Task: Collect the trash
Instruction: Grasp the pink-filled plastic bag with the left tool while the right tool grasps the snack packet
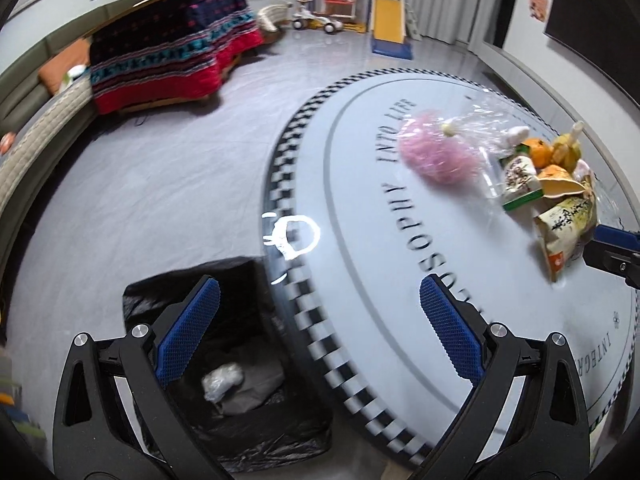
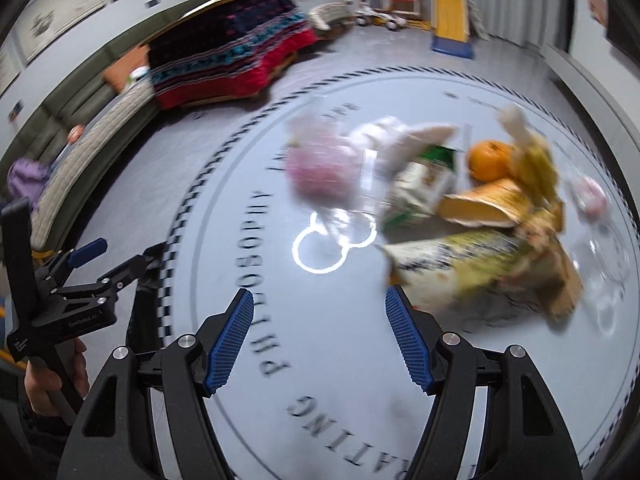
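1. Two tools are spread wide, nothing between their pads: the left tool (image 1: 320,320) hangs over the table (image 1: 380,280) edge, the right tool (image 2: 320,332) over the tabletop.
2. Below the left tool, a black-lined bin (image 1: 248,432) on the floor holds a crumpled wrapper (image 1: 222,380).
3. Farther across the table lies the trash pile: snack bag (image 2: 480,272), pink mesh (image 2: 320,172), orange (image 2: 490,160), peels (image 2: 484,204).

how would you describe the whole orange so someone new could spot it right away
Start at the round white table with the checkered rim and lettering, then find the heap of trash on it. The orange sits at the heap's far side, beside the banana peel and behind the yellow snack bag. It is the only smooth, round, unopened thing there.
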`<state>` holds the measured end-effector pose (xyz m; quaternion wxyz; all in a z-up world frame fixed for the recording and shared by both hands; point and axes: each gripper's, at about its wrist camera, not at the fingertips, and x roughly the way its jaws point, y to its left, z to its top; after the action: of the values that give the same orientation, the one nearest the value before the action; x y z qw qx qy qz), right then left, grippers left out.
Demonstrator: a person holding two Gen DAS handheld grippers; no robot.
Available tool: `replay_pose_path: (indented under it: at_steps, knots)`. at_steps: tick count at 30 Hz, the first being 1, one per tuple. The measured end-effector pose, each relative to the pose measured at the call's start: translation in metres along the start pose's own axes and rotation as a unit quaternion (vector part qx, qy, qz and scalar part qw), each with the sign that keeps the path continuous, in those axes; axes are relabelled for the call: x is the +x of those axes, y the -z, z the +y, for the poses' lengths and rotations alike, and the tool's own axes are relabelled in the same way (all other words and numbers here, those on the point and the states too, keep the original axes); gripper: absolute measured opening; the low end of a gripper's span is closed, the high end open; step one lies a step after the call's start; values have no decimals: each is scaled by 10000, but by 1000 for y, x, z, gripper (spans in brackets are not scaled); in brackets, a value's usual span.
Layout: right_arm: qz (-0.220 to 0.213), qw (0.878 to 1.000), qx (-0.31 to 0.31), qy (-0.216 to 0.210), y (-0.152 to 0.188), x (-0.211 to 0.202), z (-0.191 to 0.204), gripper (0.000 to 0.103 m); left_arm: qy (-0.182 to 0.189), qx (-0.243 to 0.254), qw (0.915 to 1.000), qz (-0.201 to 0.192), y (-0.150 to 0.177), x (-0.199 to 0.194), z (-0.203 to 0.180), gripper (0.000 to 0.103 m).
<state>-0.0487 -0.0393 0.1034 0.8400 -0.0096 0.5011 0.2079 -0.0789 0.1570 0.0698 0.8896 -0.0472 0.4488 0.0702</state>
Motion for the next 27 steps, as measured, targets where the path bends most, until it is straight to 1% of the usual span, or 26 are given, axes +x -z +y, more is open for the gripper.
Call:
replay_pose_path:
  at_steps: [2, 4, 6, 8, 12, 14, 16, 18, 20, 22, 23, 24, 27]
  knots:
    - [0, 9987, 481, 155, 0, 2, -28, 73, 71, 163, 9998, -11, -13, 8, -18, 97]
    - [0, 9946, 1000, 289, 0, 6, -55, 74, 109, 288, 9995, -7, -24, 18, -33, 97]
    - [12, 9891, 1444, 293, 0, 13, -74, 74, 112, 383, 9992, -1, -33, 28, -47, 97]
    - [-13, 9847, 1709, 351, -5, 17, -82, 74, 99, 446, 9990, 26, -42, 39, -56, 97]
    - [-19, 9760, 2115, 517, -10, 32, -95, 74, 171, 362, 9991, 143, -62, 61, -64, 97]
    - [24, 9721, 2282, 548, -11, 41, -99, 74, 185, 319, 9992, 183, -71, 73, -68, 97]
    - [13, 9682, 2434, 586, -13, 49, -102, 80, 192, 257, 9993, 200, -77, 84, -71, 97]
    - [-17, 9652, 2560, 529, -11, 55, -105, 82, 274, 156, 9992, 230, -86, 95, -73, 97]
    - [15, 9646, 2592, 487, -11, 62, -105, 82, 332, 86, 9990, 282, -93, 107, -76, 97]
    - [-10, 9637, 2647, 358, -9, 67, -109, 81, 455, 18, 9984, 346, -100, 118, -80, 97]
    - [-41, 9637, 2654, 299, -9, 68, -110, 80, 508, 4, 9980, 363, -103, 123, -82, 97]
    - [-67, 9645, 2629, 227, -8, 69, -110, 74, 541, 5, 9979, 366, -105, 125, -84, 97]
    - [-103, 9676, 2517, 171, -6, 66, -107, 67, 608, -20, 9975, 362, -114, 133, -86, 97]
